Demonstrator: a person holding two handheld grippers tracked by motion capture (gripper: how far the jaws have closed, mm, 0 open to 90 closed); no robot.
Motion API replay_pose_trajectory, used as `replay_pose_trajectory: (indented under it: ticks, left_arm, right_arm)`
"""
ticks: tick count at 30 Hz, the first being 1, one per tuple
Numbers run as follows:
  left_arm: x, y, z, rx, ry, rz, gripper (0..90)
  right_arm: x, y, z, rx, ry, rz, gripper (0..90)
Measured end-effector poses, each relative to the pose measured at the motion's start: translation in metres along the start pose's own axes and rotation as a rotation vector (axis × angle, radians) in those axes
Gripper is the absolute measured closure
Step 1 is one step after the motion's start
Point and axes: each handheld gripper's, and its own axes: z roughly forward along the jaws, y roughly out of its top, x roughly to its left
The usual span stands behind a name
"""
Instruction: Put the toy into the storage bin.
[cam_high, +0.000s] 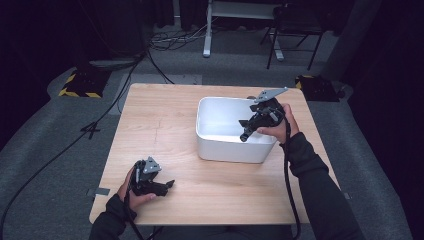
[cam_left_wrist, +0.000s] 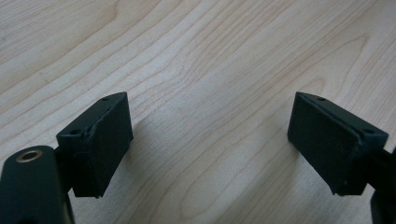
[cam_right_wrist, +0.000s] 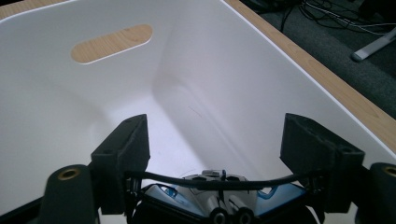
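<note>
The right gripper (cam_right_wrist: 217, 135), jaws closed on a blue-and-white object (cam_right_wrist: 210, 196) lying crosswise at their base, points down into the white bin (cam_right_wrist: 46, 116), whose floor lies just beyond the tips, while the left gripper (cam_left_wrist: 210, 121) rests spread and empty well apart.

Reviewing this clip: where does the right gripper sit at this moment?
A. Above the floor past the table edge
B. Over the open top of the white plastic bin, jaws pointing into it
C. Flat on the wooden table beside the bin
B: the right gripper reaches over the rim of the white plastic bin, and the right gripper view looks down along its jaws at the bin's white inner walls.
</note>
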Motion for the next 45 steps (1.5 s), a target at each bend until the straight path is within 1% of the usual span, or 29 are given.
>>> replay_pose_trajectory:
  ticks: [1, 2, 3, 5, 6, 10, 13, 15, 18, 19, 20, 21, 22, 23, 24, 25, 26, 27, 28, 31, 32, 35, 39, 41, 45]
  left_arm:
    - [-0.001, 0.000, 0.000, 0.002, 0.000, -0.007, 14.3]
    - [-0.001, 0.000, 0.000, 0.002, 0.000, -0.007, 14.3]
    - [0.000, 0.000, 0.000, 0.000, 0.001, -0.002, 14.3]
    - [0.000, 0.000, 0.000, 0.000, 0.001, -0.003, 14.3]
    - [0.000, 0.000, 0.000, 0.000, 0.002, -0.002, 14.3]
    - [0.000, 0.000, 0.000, 0.000, 0.002, -0.003, 14.3]
    - [0.000, 0.000, 0.000, 0.001, 0.001, -0.005, 14.3]
    - [0.000, 0.000, 0.000, 0.002, 0.001, -0.004, 14.3]
    - [0.000, 0.000, 0.000, 0.000, 0.002, -0.002, 14.3]
    - [0.000, 0.000, 0.000, 0.000, 0.001, -0.002, 14.3]
    - [0.000, 0.000, 0.000, 0.000, 0.002, -0.002, 14.3]
    - [0.000, 0.000, 0.000, 0.000, 0.002, -0.002, 14.3]
    - [0.000, 0.000, 0.000, -0.001, 0.002, -0.002, 14.3]
    - [0.000, 0.000, 0.000, -0.001, 0.002, -0.002, 14.3]
    - [0.000, 0.000, 0.000, 0.000, 0.001, -0.002, 14.3]
    - [0.000, 0.000, 0.000, 0.001, 0.002, -0.004, 14.3]
    - [0.000, 0.000, 0.000, 0.001, 0.002, -0.004, 14.3]
    - [0.000, 0.000, 0.000, 0.000, 0.002, -0.002, 14.3]
    - [0.000, 0.000, 0.000, 0.000, 0.001, -0.002, 14.3]
    - [0.000, 0.000, 0.000, -0.001, 0.002, -0.002, 14.3]
    - [0.000, 0.000, 0.000, 0.001, 0.002, -0.004, 14.3]
    - [0.000, 0.000, 0.000, 0.002, 0.002, -0.005, 14.3]
    - [0.000, 0.000, 0.000, 0.001, 0.002, -0.006, 14.3]
    - [-0.001, -0.001, 0.000, 0.001, -0.005, -0.017, 14.4]
    - [-0.001, -0.001, 0.000, 0.002, -0.002, -0.013, 14.5]
  right_arm:
    - [0.001, 0.000, -0.001, 0.006, -0.003, 0.000, 24.5]
    - [0.001, 0.000, -0.001, 0.006, -0.003, 0.000, 24.5]
    - [0.001, 0.000, -0.002, 0.020, -0.011, -0.013, 24.5]
    - [0.000, -0.001, -0.004, 0.037, -0.013, -0.016, 24.5]
    - [0.000, -0.001, -0.005, 0.042, -0.013, -0.009, 24.5]
    - [-0.002, -0.005, -0.006, 0.053, -0.012, -0.016, 24.5]
    - [-0.002, -0.008, -0.006, 0.079, 0.001, -0.033, 24.5]
    - [-0.003, -0.011, -0.006, 0.087, 0.008, -0.034, 24.5]
    - [-0.004, -0.012, -0.007, 0.090, 0.009, -0.023, 24.4]
    - [-0.005, -0.014, -0.009, 0.086, 0.017, -0.027, 24.5]
    - [-0.006, -0.015, -0.009, 0.087, 0.021, -0.041, 24.5]
    - [-0.006, -0.015, -0.009, 0.087, 0.021, -0.041, 24.5]
    - [-0.007, -0.016, -0.012, 0.093, 0.025, -0.054, 24.5]
    - [-0.007, -0.016, -0.012, 0.093, 0.025, -0.054, 24.5]
    - [-0.007, -0.017, -0.012, 0.097, 0.025, -0.058, 24.5]
    - [-0.007, -0.019, -0.014, 0.113, 0.023, -0.077, 24.5]
    - [-0.007, -0.019, -0.014, 0.113, 0.023, -0.077, 24.5]
    - [-0.009, -0.022, -0.016, 0.109, 0.033, -0.080, 24.4]
    - [-0.009, -0.022, -0.017, 0.116, 0.031, -0.075, 24.4]
    - [-0.011, -0.025, -0.018, 0.106, 0.043, -0.079, 24.4]
    - [-0.012, -0.026, -0.019, 0.109, 0.044, -0.088, 24.4]
    - [-0.011, -0.027, -0.020, 0.116, 0.045, -0.092, 24.4]
    - [-0.012, -0.027, -0.020, 0.102, 0.053, -0.096, 24.4]
    - [-0.011, -0.028, -0.019, 0.108, 0.051, -0.109, 24.4]
    - [-0.008, -0.031, -0.019, 0.106, 0.050, -0.111, 24.3]
